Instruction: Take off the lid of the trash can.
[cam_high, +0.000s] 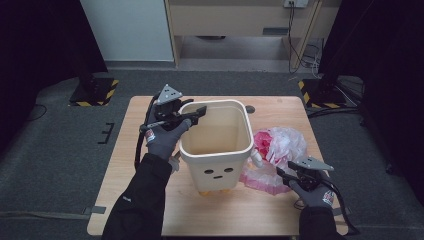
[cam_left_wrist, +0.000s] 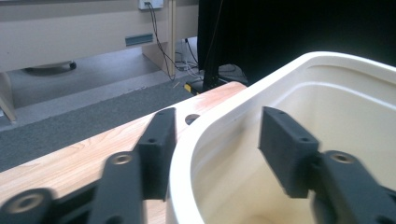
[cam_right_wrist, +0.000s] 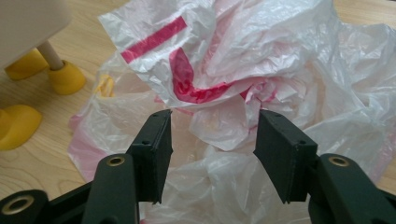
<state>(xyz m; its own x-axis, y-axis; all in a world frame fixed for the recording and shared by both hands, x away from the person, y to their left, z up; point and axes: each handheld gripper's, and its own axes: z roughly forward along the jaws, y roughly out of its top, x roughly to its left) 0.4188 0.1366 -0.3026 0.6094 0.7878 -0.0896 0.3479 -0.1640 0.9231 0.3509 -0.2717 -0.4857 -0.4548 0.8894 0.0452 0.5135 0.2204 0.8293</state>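
Note:
A cream bin (cam_high: 215, 172) with a small face and yellow feet (cam_right_wrist: 65, 77) stands in the middle of the wooden table (cam_high: 150, 200). My left gripper (cam_high: 199, 114) straddles its left rim (cam_left_wrist: 289, 70): one jaw is outside by the wall, the other inside and apart from it, so the gripper (cam_left_wrist: 217, 126) is open. A crumpled pink-and-white plastic bag (cam_high: 282, 142) lies to the right of the bin. My right gripper (cam_high: 283, 169) hovers at its near edge. Its jaws (cam_right_wrist: 212, 128) stand open over the bag's folds (cam_right_wrist: 261, 56), gripping nothing.
A round hole (cam_high: 250, 109) is in the tabletop behind the bin. Two stands with yellow-and-black striped bases (cam_high: 95, 92) (cam_high: 320, 92) flank the table's far corners on grey carpet. Cables hang by a cabinet at the back. Bare wood lies at the table's front left.

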